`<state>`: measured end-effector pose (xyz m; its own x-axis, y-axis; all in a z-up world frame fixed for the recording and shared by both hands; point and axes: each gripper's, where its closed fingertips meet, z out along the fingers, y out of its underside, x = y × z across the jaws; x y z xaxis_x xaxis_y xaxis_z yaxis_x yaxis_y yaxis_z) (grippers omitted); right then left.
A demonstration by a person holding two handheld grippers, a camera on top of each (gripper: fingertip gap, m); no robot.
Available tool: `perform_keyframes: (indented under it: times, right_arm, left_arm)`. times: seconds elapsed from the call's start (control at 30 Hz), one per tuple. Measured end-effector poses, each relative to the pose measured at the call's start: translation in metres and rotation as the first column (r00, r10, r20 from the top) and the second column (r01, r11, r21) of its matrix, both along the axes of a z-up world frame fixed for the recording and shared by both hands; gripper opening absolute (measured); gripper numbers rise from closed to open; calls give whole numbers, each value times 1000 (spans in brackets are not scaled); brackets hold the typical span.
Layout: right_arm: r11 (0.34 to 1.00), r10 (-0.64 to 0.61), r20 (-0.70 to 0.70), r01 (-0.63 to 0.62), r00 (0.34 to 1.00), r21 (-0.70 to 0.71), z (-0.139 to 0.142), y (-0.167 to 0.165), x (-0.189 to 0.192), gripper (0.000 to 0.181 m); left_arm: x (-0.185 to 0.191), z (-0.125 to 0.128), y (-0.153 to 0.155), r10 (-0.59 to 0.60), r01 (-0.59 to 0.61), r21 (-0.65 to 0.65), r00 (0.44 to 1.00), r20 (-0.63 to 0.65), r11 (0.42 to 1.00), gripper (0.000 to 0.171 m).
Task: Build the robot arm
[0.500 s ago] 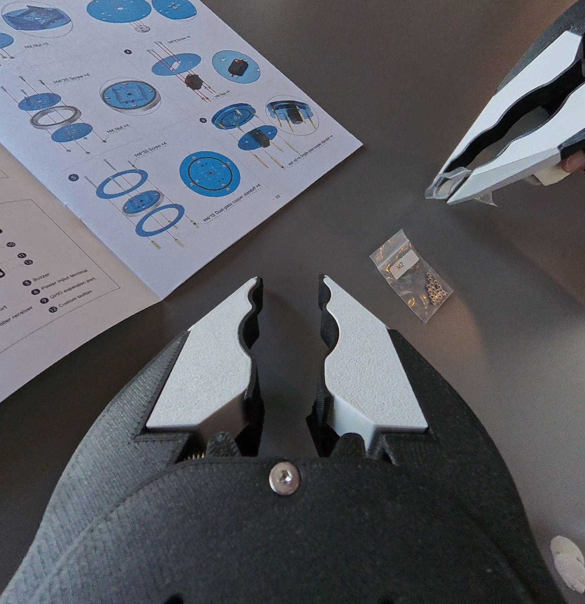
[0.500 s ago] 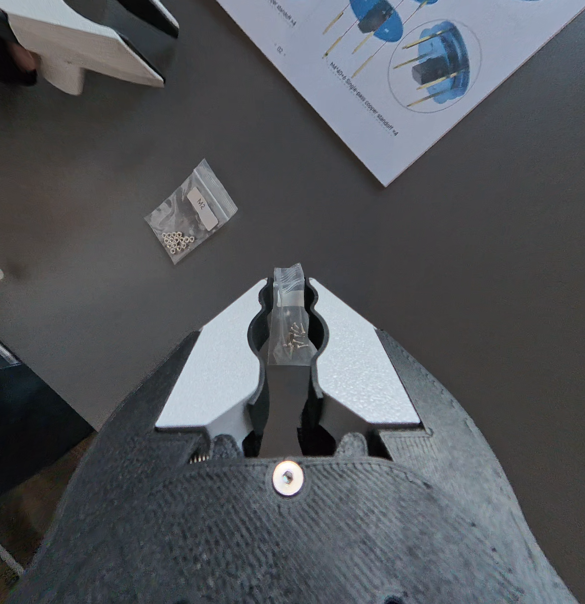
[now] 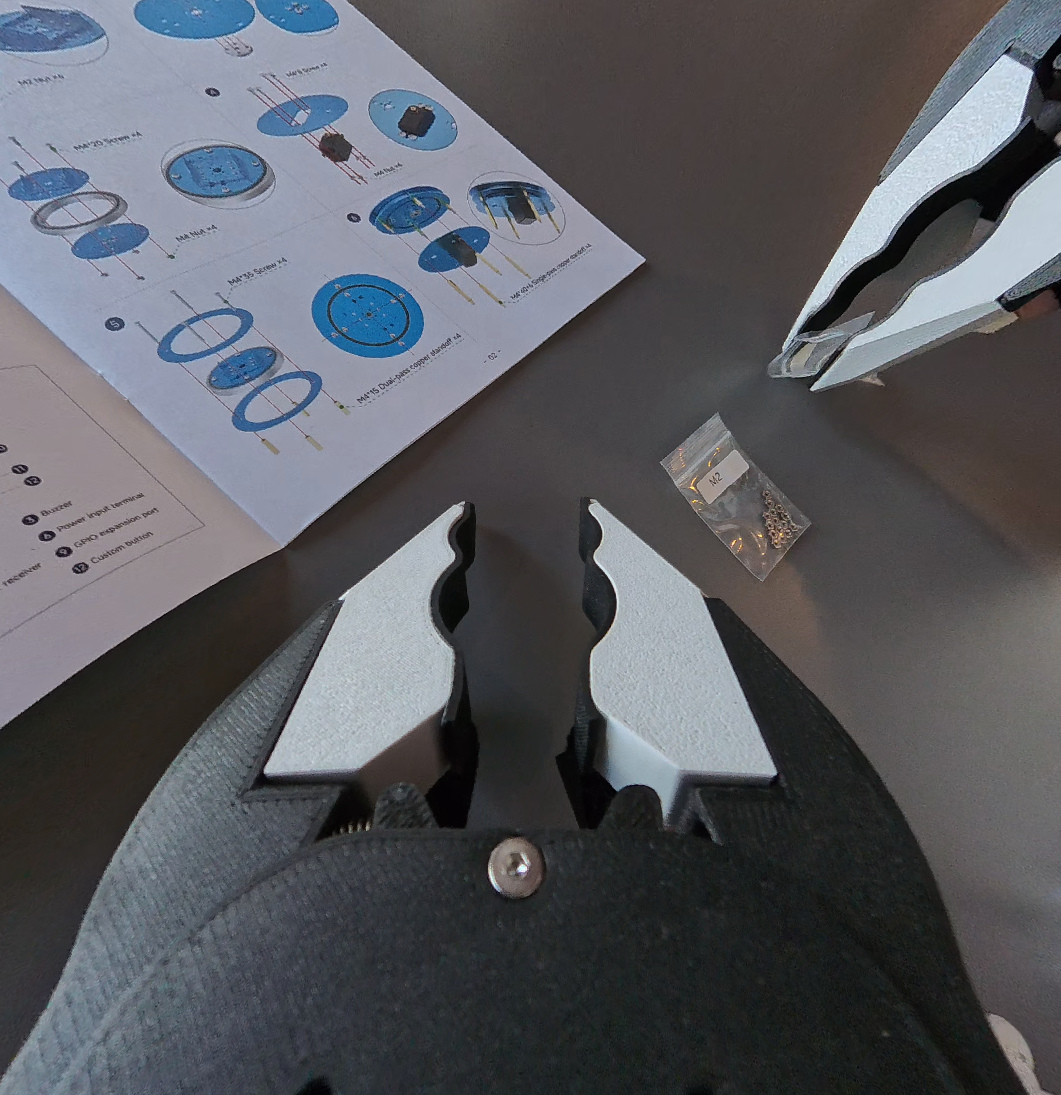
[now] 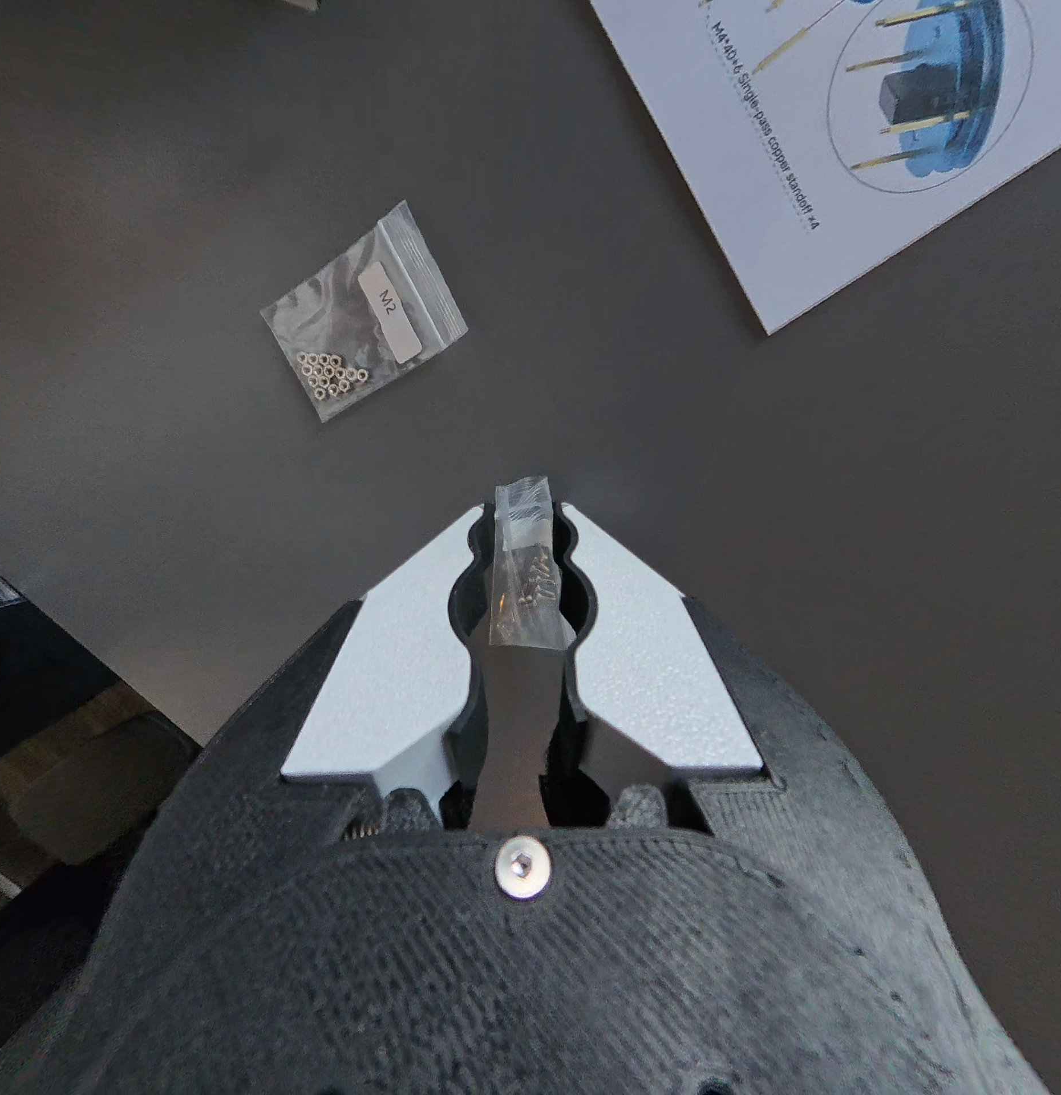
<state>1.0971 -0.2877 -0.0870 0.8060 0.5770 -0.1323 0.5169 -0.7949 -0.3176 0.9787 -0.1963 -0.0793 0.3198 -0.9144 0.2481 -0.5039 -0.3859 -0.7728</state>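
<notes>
The dark grey tabletop (image 3: 753, 148) fills both of my wrist views, matte and flat. On it lies the open instruction booklet (image 3: 232, 249), white pages printed with blue assembly diagrams, its near corner well apart from everything else.

My left gripper (image 3: 527, 512) hangs just above the table with its jaws spread and nothing between them. My right gripper (image 4: 523, 508) is clenched on a small clear zip bag of screws (image 4: 525, 569). The bag stands edgewise in the jaws, its seal end poking out past the tips, the tiny screws bunched lower down inside.

Between the two grippers, flat on the table, sits a second small clear zip bag of nuts (image 3: 734, 496). It carries a white sticker, and the little metal nuts are heaped in one corner, away from the zip strip. It is nearest my left gripper, just off to that gripper's right side.

I judge both bags very light, limp and slick. The film will crumple and slide. The stiffer zip edge looks the surest place to pinch; the lumpy nut corner could slip.
</notes>
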Motion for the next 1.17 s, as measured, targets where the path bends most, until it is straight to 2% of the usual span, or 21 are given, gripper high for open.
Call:
perform_keyframes:
  times: [0.5,0.77,1.17]
  right_arm:
    - [998,63,93,-62,994,-13,3,-5,2,15]
    - [993,80,132,-68,988,-91,1,-15,6,15]
    - [988,130,177,-111,976,-110,4,-11,6,14]
  left_arm:
    - [0,1,0,-1,1,-12,1000,9,1000,34]
    - [0,0,0,-2,2,-11,1000,7,1000,33]
    - [0,0,-1,-4,4,-8,1000,5,1000,34]
